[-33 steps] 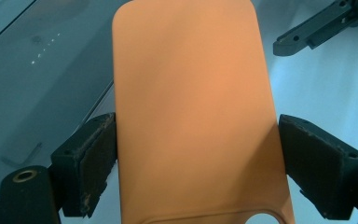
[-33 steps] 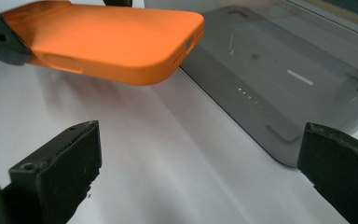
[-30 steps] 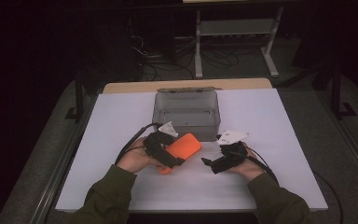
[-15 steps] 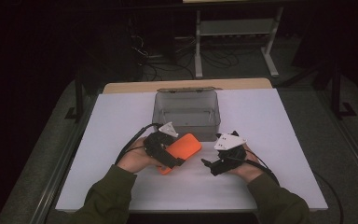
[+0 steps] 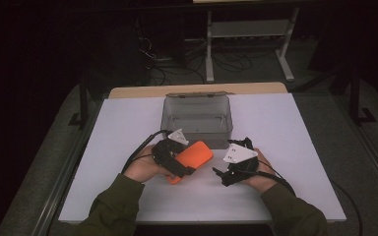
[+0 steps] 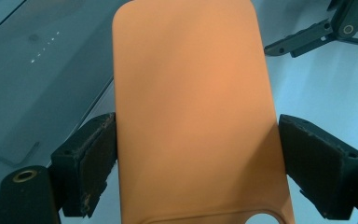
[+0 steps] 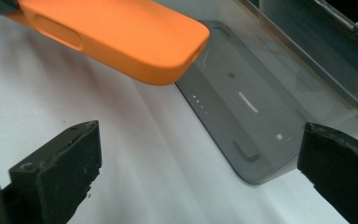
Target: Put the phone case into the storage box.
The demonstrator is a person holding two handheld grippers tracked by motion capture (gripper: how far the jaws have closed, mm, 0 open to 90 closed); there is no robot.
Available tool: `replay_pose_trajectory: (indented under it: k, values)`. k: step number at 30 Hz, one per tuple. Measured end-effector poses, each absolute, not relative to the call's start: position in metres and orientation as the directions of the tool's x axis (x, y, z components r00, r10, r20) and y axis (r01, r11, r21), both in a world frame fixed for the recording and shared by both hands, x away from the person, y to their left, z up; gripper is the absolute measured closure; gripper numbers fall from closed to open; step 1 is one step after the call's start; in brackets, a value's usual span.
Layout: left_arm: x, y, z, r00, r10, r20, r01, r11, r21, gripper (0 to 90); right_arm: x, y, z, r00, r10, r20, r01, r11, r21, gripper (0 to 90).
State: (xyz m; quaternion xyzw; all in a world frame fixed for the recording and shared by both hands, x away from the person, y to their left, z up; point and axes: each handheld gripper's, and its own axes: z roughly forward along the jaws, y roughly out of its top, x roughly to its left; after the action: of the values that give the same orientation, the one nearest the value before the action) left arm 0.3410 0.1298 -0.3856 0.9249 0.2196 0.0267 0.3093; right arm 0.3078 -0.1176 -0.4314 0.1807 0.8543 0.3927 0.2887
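High view, item one: orange phone case (image 5: pixel 193 155), clamped across its width by the left hand-held gripper (image 5: pixel 179 164), held off the white desk (image 5: pixel 295 128) a little toward the near edge from the middle and tilted up toward the far edge. Left gripper view confirms the grip — both black pads (image 6: pixel 89 161) press the long sides of the case, camera cut-out at the bottom of that view, free end pointing at the box.

Item two: grey translucent box (image 5: pixel 197 115), lid swung back, standing at mid-desk toward the far edge, just beyond the case's free end. Interior appears bare.

Item three: right hand-held gripper (image 5: pixel 221 176), jaws apart, nothing between them, resting low near the near edge just to the right of the case. Right gripper view looks past its open jaws at the case's rounded end (image 7: pixel 121 37) and the box wall (image 7: pixel 242 112).

Handling note, as a judgement: the step in hand reads as lowering the case into the box. Best carried level enough that the free end clears the near wall, then tipped in flat — release only once the case rests on the floor of the box. The pinch is on smooth sides near one end, so a slow move guards against it swivelling. The right hand-held gripper could steady the box's near wall.
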Motion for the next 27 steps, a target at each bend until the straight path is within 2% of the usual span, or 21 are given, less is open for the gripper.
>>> replay_pose_trajectory:
  k: [27]
  values:
    - [0.341, 0.129, -0.386, 0.902, 0.422, -0.091, 0.392, -0.712, 0.582, 13.9, 0.295, -0.107, -0.433, -0.679, 0.429, -0.596, -0.103, 0.747, 0.656, 0.0]
